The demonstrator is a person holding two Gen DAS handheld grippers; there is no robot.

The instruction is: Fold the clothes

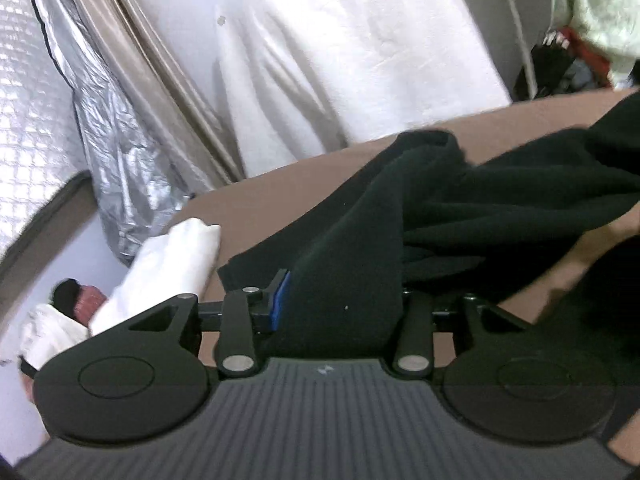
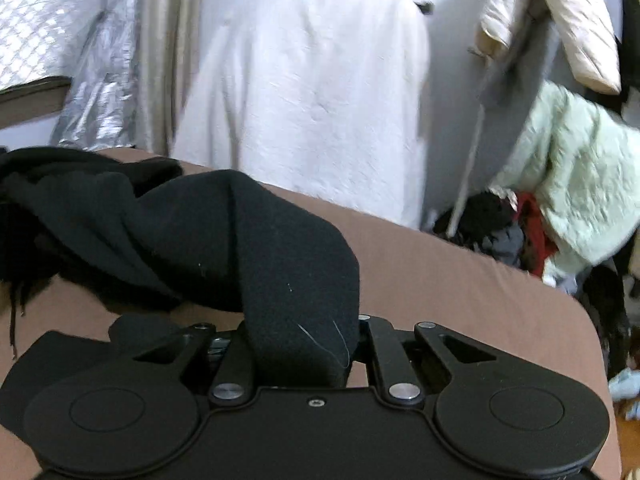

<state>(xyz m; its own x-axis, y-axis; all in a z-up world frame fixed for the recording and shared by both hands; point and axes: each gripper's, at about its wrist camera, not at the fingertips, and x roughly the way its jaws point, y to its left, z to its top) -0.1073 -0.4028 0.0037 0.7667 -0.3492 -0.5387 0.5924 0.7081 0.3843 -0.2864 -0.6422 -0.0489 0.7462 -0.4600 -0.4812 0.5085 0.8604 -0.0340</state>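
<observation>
Fingertips (both grippers) under black garment [image 1: 400,216]

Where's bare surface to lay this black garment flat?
Bare brown surface lies right of the black garment, out to the rounded corner. Another strip runs between the garment and the white folded cloth. The clothes pile beyond is crowded.

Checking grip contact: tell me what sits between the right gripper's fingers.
Black garment fabric fills the right gripper, seen in the right wrist view.

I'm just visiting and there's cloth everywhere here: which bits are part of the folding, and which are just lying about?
In the job:
black garment
left gripper
right gripper
brown surface

Lying about:
white draped cloth
pale green quilted item
silver foil cover
white bundle
</observation>
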